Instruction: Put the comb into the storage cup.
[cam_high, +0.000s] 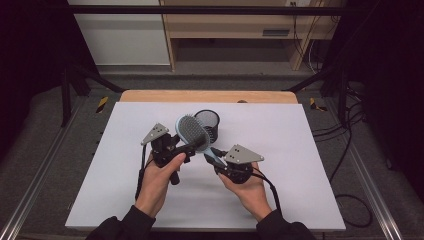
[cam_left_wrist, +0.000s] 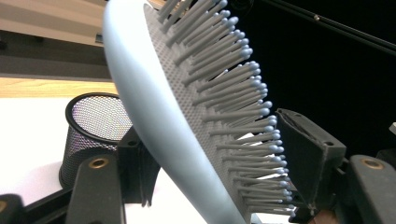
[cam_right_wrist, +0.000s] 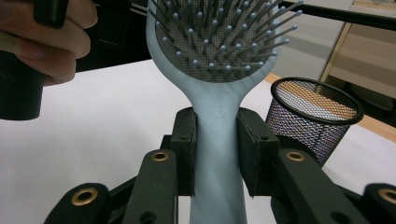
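1. Hairbrush (cam_high: 192, 131) sits up off the white table (cam_high: 300, 150), in mid-air between both hands, with the black mesh cup (cam_high: 208, 123) right behind it.
2. Right gripper (cam_right_wrist: 217, 154) is clamped on the handle, pads squeezing the pale blue neck just below the head. So the long axis runs straight out from those jaws, head pointing away and toward the cup.
3. Left gripper (cam_left_wrist: 210, 163) has the brush head between its jaws, one pad behind the back, the other at the bristle tips. Jaws are partway in; can't tell if they're actually pressing yet.
4. My guess is a handover: left hand (cam_high: 157, 182) is closest to the head, so it grabs across the paddle, then right lets go.
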